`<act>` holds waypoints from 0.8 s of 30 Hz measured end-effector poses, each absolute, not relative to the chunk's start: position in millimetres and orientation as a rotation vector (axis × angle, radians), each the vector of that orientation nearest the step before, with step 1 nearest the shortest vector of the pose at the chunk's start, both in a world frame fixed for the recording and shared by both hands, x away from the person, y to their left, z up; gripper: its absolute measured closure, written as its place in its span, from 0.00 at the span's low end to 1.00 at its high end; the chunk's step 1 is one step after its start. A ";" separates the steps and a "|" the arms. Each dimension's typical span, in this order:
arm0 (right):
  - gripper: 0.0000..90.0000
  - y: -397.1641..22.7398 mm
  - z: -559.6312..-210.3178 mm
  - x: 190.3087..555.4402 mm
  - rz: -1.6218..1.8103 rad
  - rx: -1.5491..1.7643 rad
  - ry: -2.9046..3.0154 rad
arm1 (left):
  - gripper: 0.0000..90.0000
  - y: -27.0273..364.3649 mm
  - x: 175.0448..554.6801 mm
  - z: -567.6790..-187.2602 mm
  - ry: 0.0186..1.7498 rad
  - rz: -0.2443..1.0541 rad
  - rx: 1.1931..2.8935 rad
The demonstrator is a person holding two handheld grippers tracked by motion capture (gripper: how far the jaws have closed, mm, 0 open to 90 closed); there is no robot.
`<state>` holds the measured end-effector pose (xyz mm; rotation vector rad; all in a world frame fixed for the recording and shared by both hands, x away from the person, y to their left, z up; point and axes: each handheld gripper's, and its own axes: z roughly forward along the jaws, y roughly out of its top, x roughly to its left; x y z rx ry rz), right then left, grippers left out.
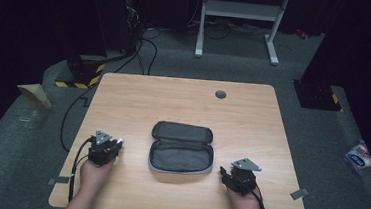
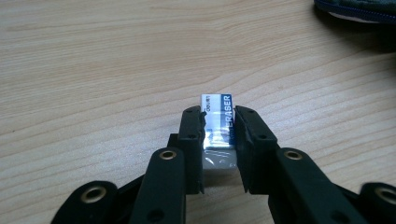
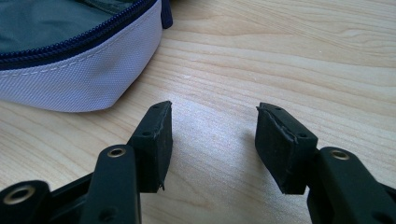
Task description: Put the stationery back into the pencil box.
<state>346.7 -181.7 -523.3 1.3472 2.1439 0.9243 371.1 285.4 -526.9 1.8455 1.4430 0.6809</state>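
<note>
On the wooden table [image 1: 184,99] an open pencil case [image 1: 181,148] lies at centre; the left gripper [image 2: 218,123], at the case's nine o'clock, is clenched on a white eraser [image 2: 217,122]; the right gripper [image 3: 212,128], at its four o'clock, stands released, jaws apart over bare wood.

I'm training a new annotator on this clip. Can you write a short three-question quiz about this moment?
1. True or false: the left gripper is shut on the eraser.
2. The pencil case on the table lies: A) zipped shut, B) open, C) standing on its end.
3. Fill in: the right gripper has its jaws ____ with bare wood between them.

Key: 1 true; 2 B; 3 open.
</note>
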 end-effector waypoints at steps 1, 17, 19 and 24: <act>0.51 -181.7 -523.3 346.7 0.924 1.347 2.144 | 0.81 285.4 370.7 -526.9 1.437 0.684 1.846; 0.51 -181.7 -523.3 346.8 0.924 1.347 2.143 | 0.81 284.1 361.7 -514.9 1.375 0.704 1.804; 0.51 -181.8 -523.3 346.8 0.925 1.347 2.144 | 0.81 283.3 360.8 -513.6 1.366 0.708 1.802; 0.51 -181.7 -523.3 346.9 0.925 1.347 2.143 | 0.81 279.8 357.4 -508.9 1.341 0.708 1.789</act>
